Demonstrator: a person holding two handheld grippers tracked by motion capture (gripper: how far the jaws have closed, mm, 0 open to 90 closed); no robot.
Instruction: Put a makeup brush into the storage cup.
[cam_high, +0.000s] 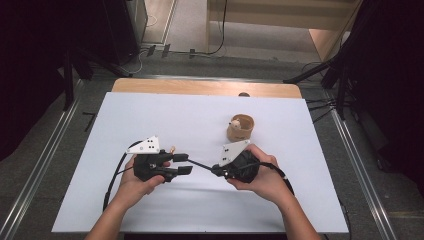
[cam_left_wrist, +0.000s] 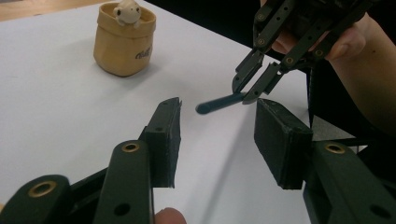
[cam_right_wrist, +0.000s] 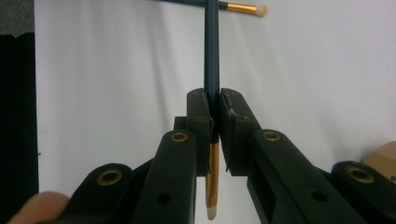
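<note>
Pencil (cam_right_wrist: 211, 56) in R gripper (cam_right_wrist: 214, 116), L gripper (cam_left_wrist: 219, 135) agape.

left tool (cam_high: 183, 164) jaws apart, right tool (cam_high: 216, 170) clamped

Place: lab / recording rig, not a home.
Table (cam_high: 150, 115): white sheet over wood top, staged w/ few props.
Floor rails (cam_high: 45, 160): metal tracks run along both sides of table.
Stands (cam_high: 340, 65): black tripod legs at left & right, dark drapes behind.
Cables (cam_high: 220, 30): loose leads across grey floor at rear.
Background: pale wood furniture (cam_high: 320, 30), bare industrial flooring.
</note>
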